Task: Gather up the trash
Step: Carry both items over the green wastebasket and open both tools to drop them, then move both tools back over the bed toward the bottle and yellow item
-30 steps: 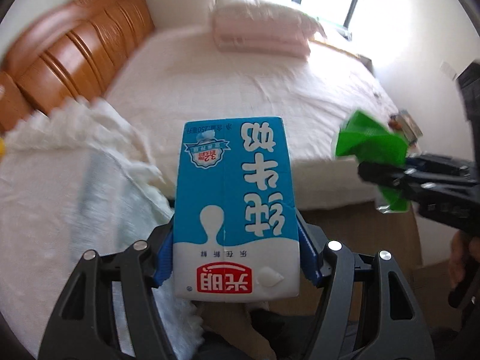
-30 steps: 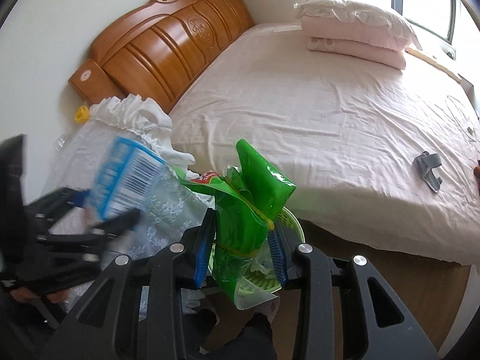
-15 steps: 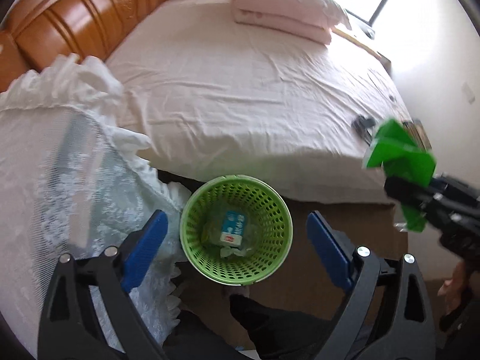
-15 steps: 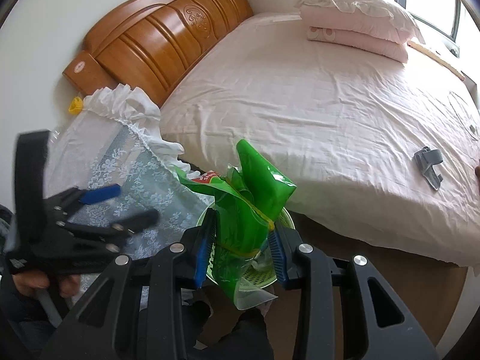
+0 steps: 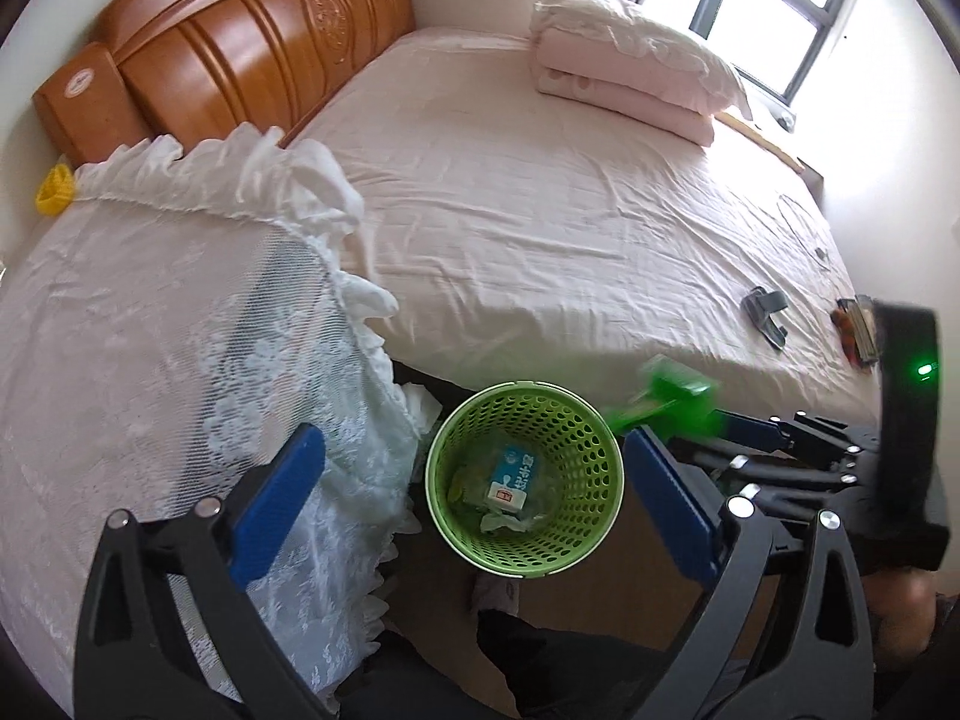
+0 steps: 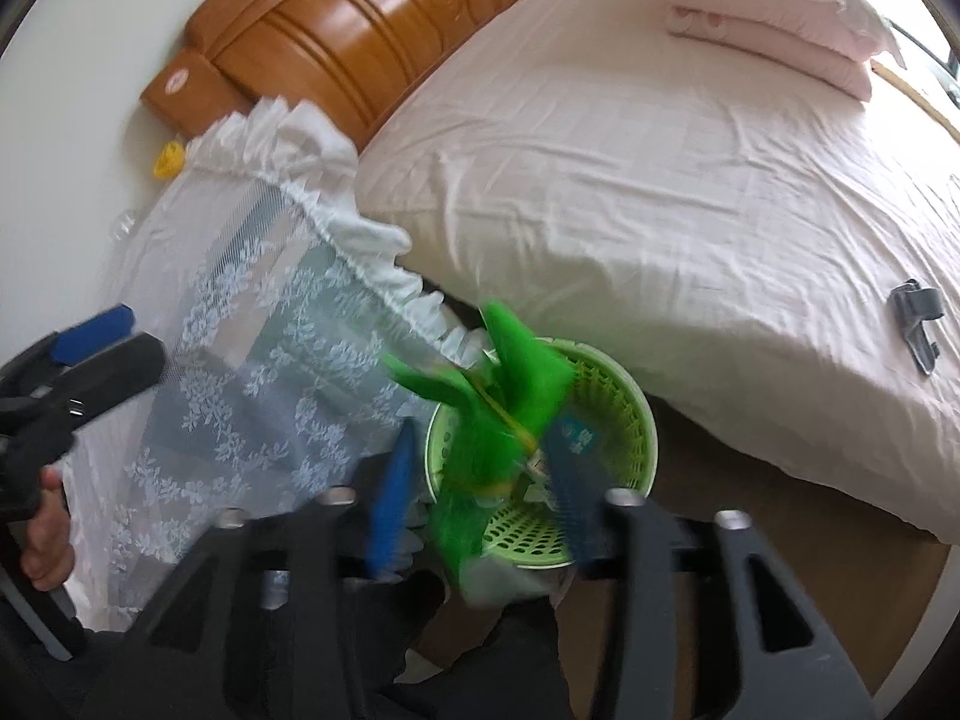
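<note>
A green mesh basket (image 5: 576, 516) stands on the floor between the bed and a lace-covered stand. A blue and white milk carton (image 5: 510, 477) lies in it among crumpled scraps. My left gripper (image 5: 471, 441) hangs above the basket, its jaws opening wide with nothing between them. My right gripper (image 6: 480, 429) is over the basket (image 6: 636, 402). Its jaws are opening, and a blurred green plastic wrapper (image 6: 510, 372) sits loose between the pads, which stand clear of it. From the left wrist view the wrapper (image 5: 672, 396) shows at the basket's right rim.
A bed with a pink sheet (image 5: 570, 210) and a wooden headboard (image 5: 240, 48) fills the back. The lace-covered stand (image 5: 150, 360) is at the left. A grey clip (image 5: 762, 312) lies on the bed's right edge. Brown floor (image 6: 750, 570) lies to the right of the basket.
The left gripper let go of the milk carton, which now lies in the basket, and its jaws spread wide. The right gripper dropped over the basket and its jaws parted from the green wrapper.
</note>
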`<move>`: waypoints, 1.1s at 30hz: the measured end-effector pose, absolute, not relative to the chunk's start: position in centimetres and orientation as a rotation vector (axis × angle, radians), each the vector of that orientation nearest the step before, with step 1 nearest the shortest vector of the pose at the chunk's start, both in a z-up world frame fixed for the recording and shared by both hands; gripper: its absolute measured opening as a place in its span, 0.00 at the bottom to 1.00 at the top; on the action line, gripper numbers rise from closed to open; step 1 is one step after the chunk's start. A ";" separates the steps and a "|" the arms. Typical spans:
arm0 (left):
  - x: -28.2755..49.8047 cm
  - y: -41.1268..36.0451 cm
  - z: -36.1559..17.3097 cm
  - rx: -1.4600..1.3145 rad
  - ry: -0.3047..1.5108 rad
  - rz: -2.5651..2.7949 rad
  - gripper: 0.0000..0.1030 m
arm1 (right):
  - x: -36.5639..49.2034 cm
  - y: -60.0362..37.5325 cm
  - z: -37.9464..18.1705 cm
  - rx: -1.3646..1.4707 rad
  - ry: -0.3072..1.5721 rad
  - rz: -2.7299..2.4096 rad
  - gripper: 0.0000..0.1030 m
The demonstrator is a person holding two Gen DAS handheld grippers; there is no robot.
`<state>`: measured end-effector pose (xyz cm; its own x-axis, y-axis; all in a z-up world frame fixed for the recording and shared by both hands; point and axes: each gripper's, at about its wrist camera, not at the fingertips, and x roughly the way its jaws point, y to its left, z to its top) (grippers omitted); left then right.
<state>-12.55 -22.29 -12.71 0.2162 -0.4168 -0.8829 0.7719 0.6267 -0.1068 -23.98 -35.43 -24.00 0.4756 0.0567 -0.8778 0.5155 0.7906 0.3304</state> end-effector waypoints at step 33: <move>6.7 -0.5 -10.1 0.207 0.928 -0.120 0.93 | -2.3 -25.7 -14.8 0.342 0.955 0.043 0.98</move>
<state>6.72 -0.48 -10.08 0.5943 -0.0137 -0.8041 0.1917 0.9735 0.1250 -2.26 -25.72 -14.75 0.5814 0.1858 -0.7921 0.1138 0.9454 0.3053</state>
